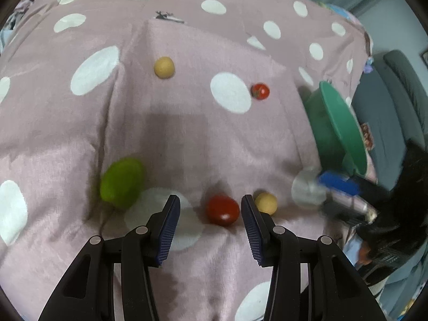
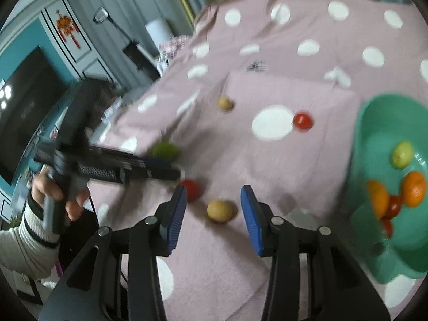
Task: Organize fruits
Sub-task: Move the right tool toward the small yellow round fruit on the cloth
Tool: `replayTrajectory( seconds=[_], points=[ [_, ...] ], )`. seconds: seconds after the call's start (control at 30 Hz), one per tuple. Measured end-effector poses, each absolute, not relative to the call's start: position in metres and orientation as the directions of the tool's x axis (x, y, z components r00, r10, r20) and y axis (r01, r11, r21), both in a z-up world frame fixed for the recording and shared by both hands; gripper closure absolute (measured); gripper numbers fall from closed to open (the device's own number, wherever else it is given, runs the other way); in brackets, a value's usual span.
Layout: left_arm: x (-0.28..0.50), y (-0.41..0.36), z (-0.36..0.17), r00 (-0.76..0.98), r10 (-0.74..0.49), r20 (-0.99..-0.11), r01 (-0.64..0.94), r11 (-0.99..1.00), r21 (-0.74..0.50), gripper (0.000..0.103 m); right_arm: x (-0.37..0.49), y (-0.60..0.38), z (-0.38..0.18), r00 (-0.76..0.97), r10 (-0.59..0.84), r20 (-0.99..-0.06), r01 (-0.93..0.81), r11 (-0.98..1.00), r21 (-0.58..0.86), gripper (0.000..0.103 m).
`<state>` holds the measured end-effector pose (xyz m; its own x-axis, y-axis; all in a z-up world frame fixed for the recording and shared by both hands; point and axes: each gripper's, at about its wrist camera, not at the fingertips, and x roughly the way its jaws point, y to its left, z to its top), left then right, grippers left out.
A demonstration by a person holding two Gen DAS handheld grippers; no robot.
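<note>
L gripper: jaws apart, nothing clamped; near red tomato lies right btwn the tips on the pink dotted cloth, prob. lined up for a pick. It's glossy, round, small. Tan ball fruit just outside its R finger; green lime-ish fruit off to its left.

R gripper: jaws apart, empty, same tan fruit btwn/ahead of the tips.

Farther ahead: 2nd tan fruit, 2nd tomato.

Green bowl to R gripper's right already holds oranges and others, so likely the drop spot.
</note>
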<state>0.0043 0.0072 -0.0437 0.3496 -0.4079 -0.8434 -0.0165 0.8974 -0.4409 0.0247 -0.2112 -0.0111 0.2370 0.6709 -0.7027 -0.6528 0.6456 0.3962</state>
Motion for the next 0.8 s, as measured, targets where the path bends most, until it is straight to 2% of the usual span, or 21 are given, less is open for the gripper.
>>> replayTrajectory(
  seconds=[0.2, 0.37, 0.47, 0.67, 0.8],
  points=[
    [0.019, 0.010, -0.039, 0.410, -0.433, -0.803, 0.041, 0.888, -0.459, 0.057, 0.035, -0.203, -0.031, 0.192, 0.641, -0.743, -0.615, 0.669, 0.417, 0.060],
    [0.026, 0.016, -0.038, 0.441, -0.340, -0.831, 0.044, 0.933, -0.358, 0.057, 0.036, -0.195, -0.033, 0.145, 0.660, -0.737, -0.587, 0.658, 0.472, 0.061],
    [0.027, 0.031, -0.041, 0.449, -0.341, -0.826, -0.003, 0.924, -0.383, 0.057, 0.035, -0.192, -0.041, 0.144, 0.591, -0.794, -0.556, 0.712, 0.429, 0.061],
    [0.016, 0.044, -0.042, 0.462, -0.366, -0.808, -0.018, 0.907, -0.421, 0.057, 0.034, -0.174, -0.043, 0.123, 0.518, -0.847, -0.549, 0.746, 0.376, 0.062],
    [0.015, 0.045, -0.037, 0.466, -0.399, -0.790, -0.011, 0.890, -0.456, 0.057, 0.041, -0.154, -0.044, 0.130, 0.405, -0.905, -0.578, 0.772, 0.262, 0.070]
  ],
)
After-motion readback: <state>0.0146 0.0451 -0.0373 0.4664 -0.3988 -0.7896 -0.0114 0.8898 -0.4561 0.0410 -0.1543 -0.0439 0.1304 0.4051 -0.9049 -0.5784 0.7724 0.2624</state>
